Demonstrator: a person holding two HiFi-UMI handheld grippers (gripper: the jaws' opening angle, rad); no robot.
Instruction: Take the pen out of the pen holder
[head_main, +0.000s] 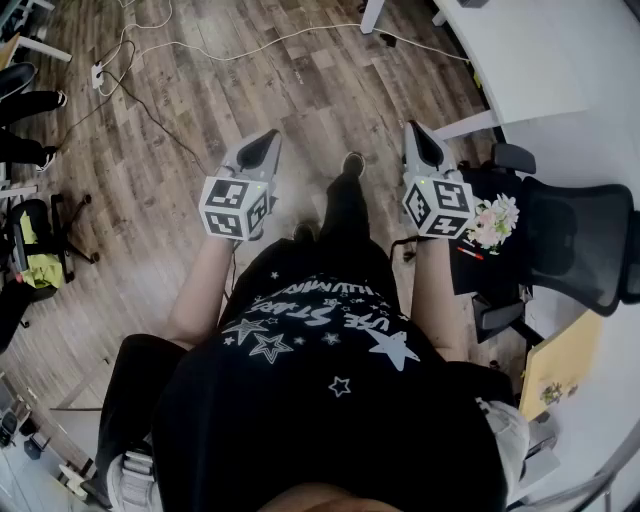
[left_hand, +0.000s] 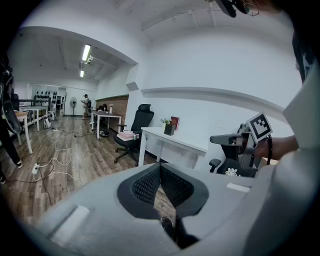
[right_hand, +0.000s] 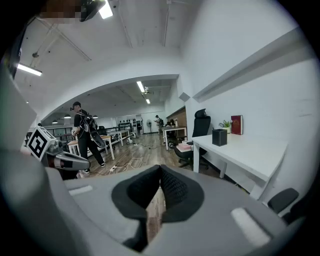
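Note:
A black box-shaped pen holder stands on a white desk, far ahead of both grippers; I cannot make out a pen in it. The same holder shows small in the left gripper view, beside a red book. My left gripper is held over the wooden floor, its jaws shut with nothing between them. My right gripper hangs level beside it, jaws also shut and empty. Each gripper's marker cube shows in the other's view.
A black office chair with a flower-print item stands close on the right. White tables fill the upper right. Cables and a power strip lie on the floor. People stand further back in the room.

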